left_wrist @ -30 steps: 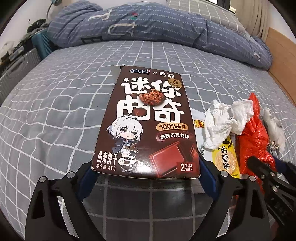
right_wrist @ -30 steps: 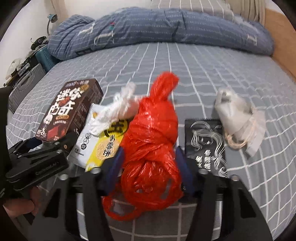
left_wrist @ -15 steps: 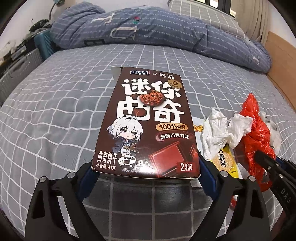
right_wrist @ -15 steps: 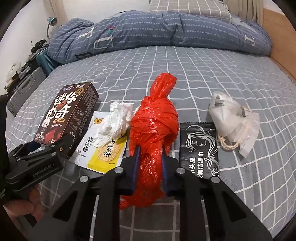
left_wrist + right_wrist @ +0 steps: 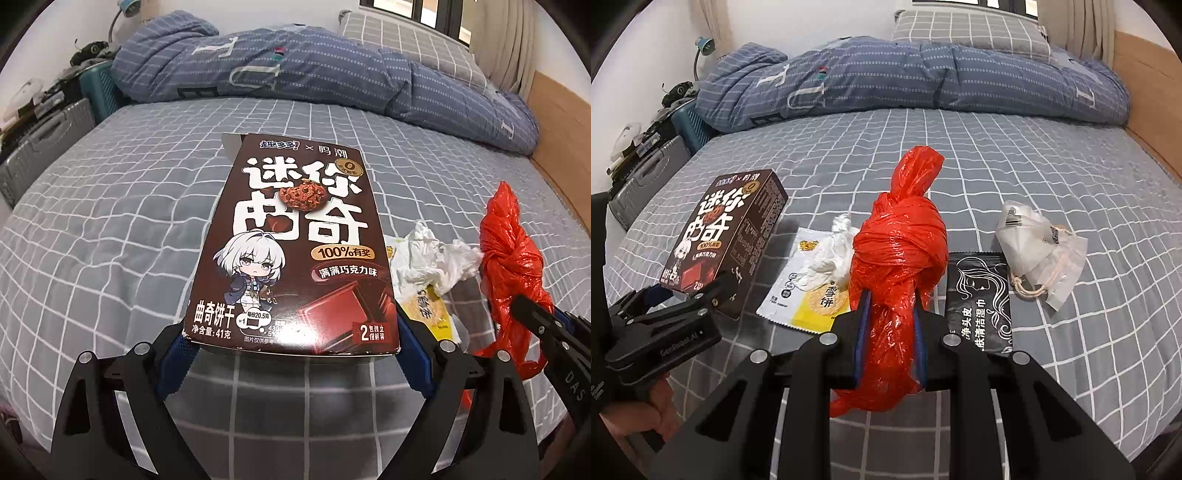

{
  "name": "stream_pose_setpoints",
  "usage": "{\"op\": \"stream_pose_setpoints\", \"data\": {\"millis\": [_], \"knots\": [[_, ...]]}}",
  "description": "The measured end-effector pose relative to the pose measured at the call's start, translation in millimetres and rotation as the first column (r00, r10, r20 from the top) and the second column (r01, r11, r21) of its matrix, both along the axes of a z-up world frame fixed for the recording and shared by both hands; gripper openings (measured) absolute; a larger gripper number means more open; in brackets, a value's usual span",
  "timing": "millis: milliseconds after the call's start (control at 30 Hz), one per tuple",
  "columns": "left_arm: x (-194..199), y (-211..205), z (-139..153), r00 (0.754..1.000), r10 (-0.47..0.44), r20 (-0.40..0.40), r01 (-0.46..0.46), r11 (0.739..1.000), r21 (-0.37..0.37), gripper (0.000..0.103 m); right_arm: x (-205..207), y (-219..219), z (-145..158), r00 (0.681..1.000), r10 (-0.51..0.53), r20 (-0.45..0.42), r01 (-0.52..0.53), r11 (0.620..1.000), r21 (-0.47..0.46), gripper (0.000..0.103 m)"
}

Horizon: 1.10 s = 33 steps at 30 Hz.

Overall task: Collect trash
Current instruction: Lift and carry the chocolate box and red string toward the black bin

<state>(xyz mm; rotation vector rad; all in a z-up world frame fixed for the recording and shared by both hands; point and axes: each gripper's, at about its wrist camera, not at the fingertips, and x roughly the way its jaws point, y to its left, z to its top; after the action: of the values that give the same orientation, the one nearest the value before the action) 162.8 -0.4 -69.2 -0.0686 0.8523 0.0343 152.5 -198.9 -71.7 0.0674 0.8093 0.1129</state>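
The knotted red bag [image 5: 897,266] is clenched in the right gripper [image 5: 889,343], long axis pointing far, and the cookie box [image 5: 295,258] is grasped by the left gripper [image 5: 291,350]; yellow wrapper [image 5: 809,295] left between them on the bed [image 5: 1071,192].

left claw [image 5: 291,343] clamped, right claw [image 5: 888,325] clamped

place: home bedroom | evidence: checked bed [image 5: 997,177], rolled duvet [image 5: 905,77], pillow [image 5: 967,31], desk lamp [image 5: 701,48]

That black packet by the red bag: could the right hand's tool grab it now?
Probably not yet: the right gripper has its jaws clamped on the red bag. The black packet itself lies uncovered beside it.
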Motion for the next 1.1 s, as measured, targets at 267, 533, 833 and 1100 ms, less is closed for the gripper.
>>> {"op": "stream_pose_setpoints", "data": {"millis": [267, 533, 833, 1100], "knots": [[-31, 0, 6, 1.0, -0.005, 0.014, 0.005, 1.0, 0.001, 0.09, -27, 4, 16, 0.999, -0.015, 0.042, 0.015, 1.0, 0.011, 0.02], [-62, 4, 13, 1.0, -0.01, 0.028, 0.01, 1.0, 0.008, 0.09, -47, 10, 17, 0.999, -0.002, 0.046, 0.002, 1.0, -0.008, 0.02], [-86, 9, 20, 0.999, -0.004, 0.043, 0.005, 1.0, -0.01, 0.09, -71, 16, 27, 0.997, 0.028, 0.078, -0.026, 0.999, -0.033, 0.02], [-107, 13, 23, 0.999, 0.0, 0.049, 0.002, 1.0, -0.023, 0.09, -87, 20, 29, 0.996, 0.047, 0.082, -0.043, 0.998, -0.043, 0.02]]}}
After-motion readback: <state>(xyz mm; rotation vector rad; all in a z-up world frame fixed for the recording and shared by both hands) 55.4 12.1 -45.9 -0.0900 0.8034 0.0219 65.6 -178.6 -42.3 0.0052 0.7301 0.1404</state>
